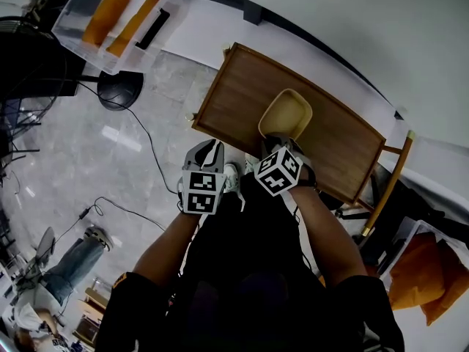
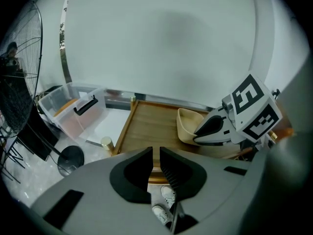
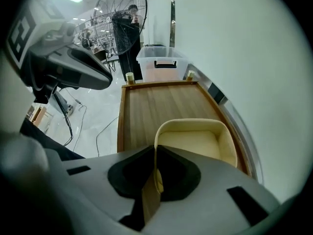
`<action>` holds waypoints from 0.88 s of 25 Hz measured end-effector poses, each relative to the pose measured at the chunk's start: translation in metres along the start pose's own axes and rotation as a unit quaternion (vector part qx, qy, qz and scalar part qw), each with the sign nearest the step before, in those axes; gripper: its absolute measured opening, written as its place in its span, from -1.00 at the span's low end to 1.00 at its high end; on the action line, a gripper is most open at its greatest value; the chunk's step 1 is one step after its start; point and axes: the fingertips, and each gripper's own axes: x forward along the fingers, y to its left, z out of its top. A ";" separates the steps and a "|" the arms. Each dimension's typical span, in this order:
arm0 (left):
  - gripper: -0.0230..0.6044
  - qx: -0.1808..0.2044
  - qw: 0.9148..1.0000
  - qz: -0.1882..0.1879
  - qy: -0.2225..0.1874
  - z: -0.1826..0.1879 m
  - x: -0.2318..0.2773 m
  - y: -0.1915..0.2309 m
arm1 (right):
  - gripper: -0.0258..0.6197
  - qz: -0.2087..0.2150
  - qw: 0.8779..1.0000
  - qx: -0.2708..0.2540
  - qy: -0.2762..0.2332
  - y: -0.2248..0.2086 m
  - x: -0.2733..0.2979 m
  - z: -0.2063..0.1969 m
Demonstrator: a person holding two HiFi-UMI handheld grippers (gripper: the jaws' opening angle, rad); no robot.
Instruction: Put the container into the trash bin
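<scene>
Our right tool (image 3: 155,168) pinches near rim of cream plastic container (image 3: 195,141), ready for lift; container rests on brown wooden surface (image 1: 242,86), right side. Our left tool (image 2: 155,165) slightly spread, empty, kept clear.

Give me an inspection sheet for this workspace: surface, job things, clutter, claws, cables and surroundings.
Surface: wooden table, holding only the container.
Job's things: beige container toward the table's near edge; no trash bin made out.
Clutter: nothing seen on the table.
Grippers: right claw shut on the container's near wall; left claw slightly open, nothing between its jaws, off the table's edge.
Cables: black cable loose on the floor left of the table.
Surroundings: clear storage box, fan base, person's legs at lower left.
</scene>
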 end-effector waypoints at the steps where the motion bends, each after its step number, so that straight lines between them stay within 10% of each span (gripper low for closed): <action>1: -0.79 0.003 1.000 -0.002 -0.002 0.001 -0.002 -0.001 | -0.82 -0.005 1.000 0.002 -0.005 -0.001 -0.004 0.002; 22: -0.79 0.101 0.988 -0.097 -0.071 0.002 -0.066 -0.090 | -0.82 -0.117 0.985 0.097 -0.077 0.041 -0.136 -0.033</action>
